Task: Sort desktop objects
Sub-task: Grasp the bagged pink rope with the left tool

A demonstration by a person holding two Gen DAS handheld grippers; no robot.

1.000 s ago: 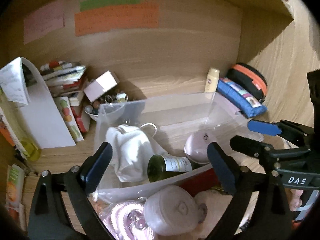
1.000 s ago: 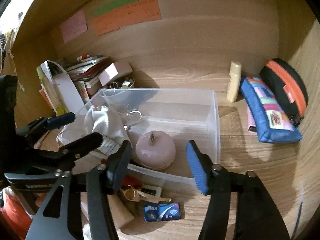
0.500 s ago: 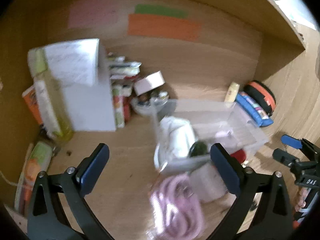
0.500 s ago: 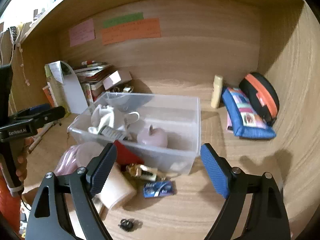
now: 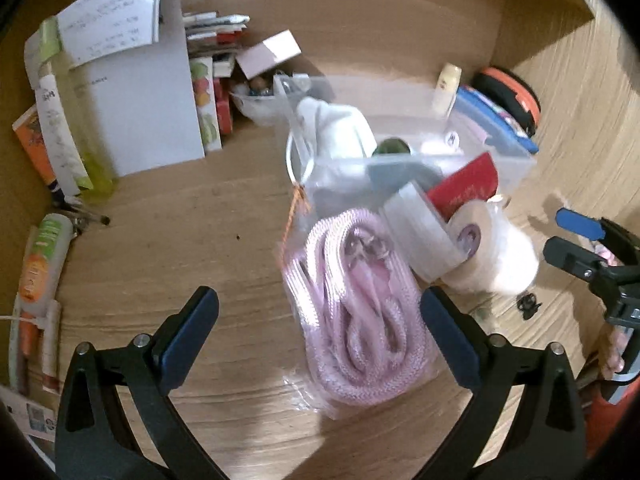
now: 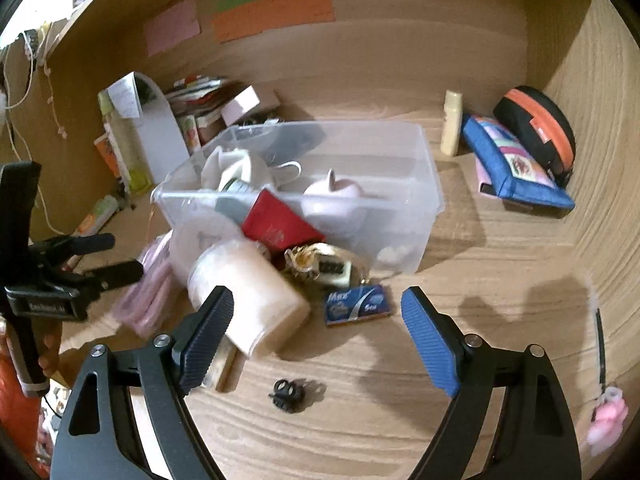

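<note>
A clear plastic bin [image 6: 416, 200] stands on the wooden desk and holds a white cloth [image 6: 232, 164], a green bottle [image 5: 392, 146] and a pink round object [image 6: 336, 196]. In front of it lie a bagged pink rope [image 5: 356, 316], a white roll [image 6: 248, 292], a red card [image 6: 276, 228], a blue packet [image 6: 356, 306] and a small black clip [image 6: 288, 394]. My left gripper [image 5: 320, 336] is open above the rope bag's near end. My right gripper [image 6: 316, 336] is open above the desk, near the roll and the blue packet. Both are empty.
Books and a white folder [image 5: 148, 92] stand at the back left. A blue pouch [image 6: 516, 168], an orange-black case [image 6: 536, 128] and a cream tube [image 6: 452, 124] lie at the back right. Tubes and pens [image 5: 40, 264] lie along the left edge. Wooden walls enclose the desk.
Both grippers have pulled back from the bin and risen. The left view has swung left and down over the rope bag. Both stay open and empty.
</note>
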